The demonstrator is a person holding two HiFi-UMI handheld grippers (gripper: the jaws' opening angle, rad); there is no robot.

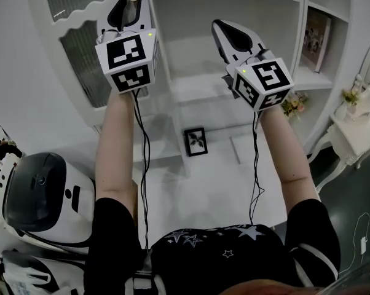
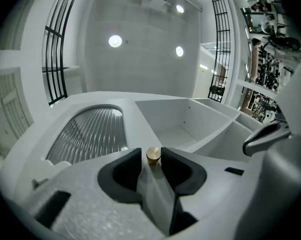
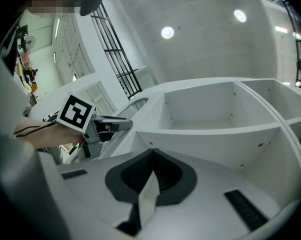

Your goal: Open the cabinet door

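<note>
A person is standing before a white cabinet (image 1: 234,5), reaching up with both bare forearms (image 1: 117,146). Each hand is carrying a tool topped by a marker cube (image 1: 128,60) of black-and-white squares.

The left tool (image 1: 131,2) is pointing up at the right edge of the cabinet door (image 2: 93,131). This is a white-framed door with a ribbed glass pane under a wavy top edge, sitting at the cabinet's left side. In the left gripper view a small brass-coloured knob (image 2: 153,155) is standing between this tool's two dark pads. The jaws are sitting narrowly closed on it, one pad pressing on each side. Whether the door is lying shut or slightly ajar is not showing clearly.

The right tool (image 3: 151,156) is hovering just to the right, in front of the open shelves (image 3: 215,109), touching nothing. Its jaws are resting together with nothing between them.

Lower in the head view, a small black framed picture (image 1: 196,141) is standing on a shelf, and a bunch of pale flowers (image 1: 292,104) is sitting further right. A rounded white machine (image 1: 40,192) with a dark panel is standing on the floor at the person's left
</note>
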